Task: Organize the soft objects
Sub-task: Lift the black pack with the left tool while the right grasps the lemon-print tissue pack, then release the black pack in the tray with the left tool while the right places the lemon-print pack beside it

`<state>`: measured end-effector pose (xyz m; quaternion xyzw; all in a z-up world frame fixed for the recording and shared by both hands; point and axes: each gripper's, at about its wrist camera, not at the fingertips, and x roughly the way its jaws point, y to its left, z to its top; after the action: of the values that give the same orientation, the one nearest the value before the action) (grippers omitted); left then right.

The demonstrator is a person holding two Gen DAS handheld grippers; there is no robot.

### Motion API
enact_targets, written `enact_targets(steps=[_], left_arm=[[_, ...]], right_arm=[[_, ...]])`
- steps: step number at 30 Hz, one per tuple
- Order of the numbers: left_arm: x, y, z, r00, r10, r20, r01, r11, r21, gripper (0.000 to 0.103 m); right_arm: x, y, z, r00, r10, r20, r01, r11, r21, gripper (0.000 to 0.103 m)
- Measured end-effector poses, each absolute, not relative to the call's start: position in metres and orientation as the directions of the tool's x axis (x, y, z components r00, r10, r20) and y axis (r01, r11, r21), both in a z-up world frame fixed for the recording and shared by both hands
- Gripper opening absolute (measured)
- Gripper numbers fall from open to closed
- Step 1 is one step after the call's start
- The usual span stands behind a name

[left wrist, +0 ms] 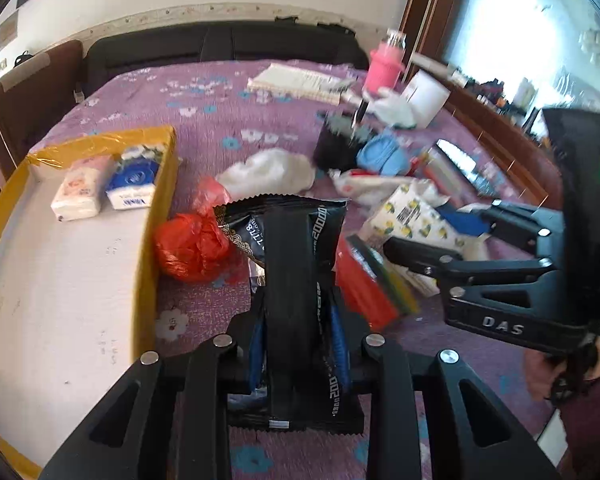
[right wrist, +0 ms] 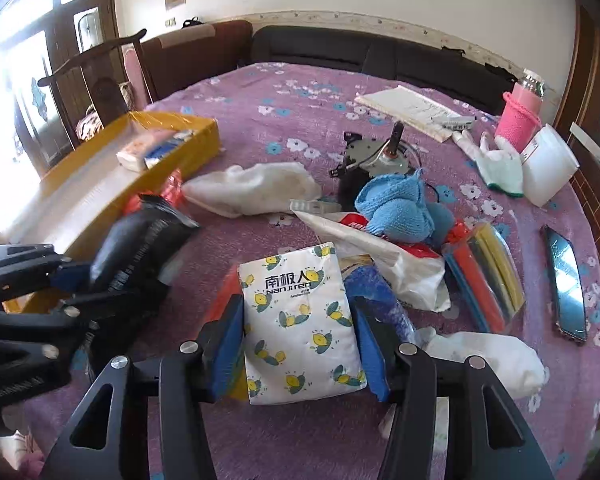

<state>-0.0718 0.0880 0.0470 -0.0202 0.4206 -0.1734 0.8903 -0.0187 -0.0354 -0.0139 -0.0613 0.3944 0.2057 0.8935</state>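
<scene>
My left gripper point(left wrist: 298, 344) is shut on a black soft pack point(left wrist: 292, 264) and holds it above the purple bedspread, right of the yellow tray point(left wrist: 162, 184). It also shows in the right wrist view point(right wrist: 140, 244). The tray holds two tissue packs point(left wrist: 82, 190). My right gripper point(right wrist: 300, 344) is shut on a white tissue pack with lemon print point(right wrist: 300, 320); this pack shows in the left wrist view point(left wrist: 412, 216). A red plastic bag point(left wrist: 192, 248), a white cloth point(right wrist: 256, 188) and a blue knitted piece point(right wrist: 396, 208) lie on the bed.
A motor part point(right wrist: 376, 156), a white plastic bag point(right wrist: 392, 260), coloured strips in a clear sleeve point(right wrist: 484, 276), a phone point(right wrist: 568, 284), a white glove point(right wrist: 500, 164), a notebook point(right wrist: 416, 110), a pink-sleeved bottle point(right wrist: 518, 112) and a white container point(right wrist: 548, 164) lie around. A wooden chair point(right wrist: 96, 80) stands at the left.
</scene>
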Motion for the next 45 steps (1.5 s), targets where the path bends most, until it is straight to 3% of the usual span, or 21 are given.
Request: enact_targets(steps=[5,9,14,22,24,26,29,32,34,35,36,41,45], left_arm=[[-0.095,0.126,0.082,0.638,-0.371,-0.675,0.273,0.928,-0.252,0.026],[-0.104,0.173,0.108,0.692,-0.321,-0.647,0.207,0.946,-0.248,0.026],[-0.093,0.233,0.122,0.729,-0.187,-0.658,0.078,0.978,-0.192,0.026],[-0.074,0.27,0.095,0.68,-0.224,-0.698,0.025,0.959,-0.283,0.028],[-0.074,0.265,0.081,0.64,-0.241,-0.729,0.034,0.957,-0.287,0.05],[-0.075,0.266,0.068,0.611,-0.256,-0.749,0.016,0.95,-0.312,0.064],[-0.077,0.267,0.048,0.563,-0.288,-0.775,-0.029,0.93,-0.366,0.073],[-0.07,0.255,0.03,0.515,-0.267,-0.815,-0.045,0.941,-0.336,0.083],[-0.061,0.237,0.02,0.47,-0.241,-0.849,-0.02,0.959,-0.284,0.082],[-0.059,0.231,0.02,0.474,-0.223,-0.852,-0.004,0.967,-0.255,0.073],[-0.056,0.225,0.02,0.472,-0.201,-0.858,0.02,0.976,-0.218,0.044],[-0.03,0.232,0.021,0.456,-0.147,-0.878,0.019,0.988,-0.155,0.041],[0.001,0.267,0.023,0.451,-0.129,-0.883,-0.07,0.981,-0.179,0.041]], right_arm=[[-0.038,-0.039,0.012,0.64,0.342,-0.688,-0.412,0.909,0.068,0.057],[-0.051,-0.034,0.041,0.656,0.396,-0.643,-0.441,0.892,0.099,0.057],[-0.054,-0.012,0.076,0.625,0.521,-0.582,-0.517,0.834,0.192,0.057],[-0.039,0.043,0.077,0.555,0.58,-0.597,-0.563,0.79,0.244,0.057],[-0.035,0.051,0.071,0.547,0.571,-0.612,-0.564,0.792,0.235,0.057],[-0.033,0.056,0.066,0.543,0.56,-0.626,-0.559,0.797,0.228,0.057],[-0.031,0.055,0.06,0.538,0.554,-0.636,-0.553,0.801,0.23,0.057],[-0.031,0.055,0.055,0.527,0.556,-0.643,-0.551,0.8,0.24,0.057],[-0.03,0.056,0.052,0.52,0.556,-0.648,-0.551,0.798,0.243,0.057],[-0.03,0.057,0.051,0.518,0.556,-0.65,-0.551,0.798,0.243,0.057],[-0.031,0.058,0.05,0.516,0.556,-0.651,-0.552,0.797,0.244,0.057],[-0.031,0.061,0.05,0.512,0.555,-0.656,-0.559,0.795,0.237,0.058],[-0.025,0.078,0.048,0.493,0.56,-0.666,-0.574,0.784,0.235,0.058]])
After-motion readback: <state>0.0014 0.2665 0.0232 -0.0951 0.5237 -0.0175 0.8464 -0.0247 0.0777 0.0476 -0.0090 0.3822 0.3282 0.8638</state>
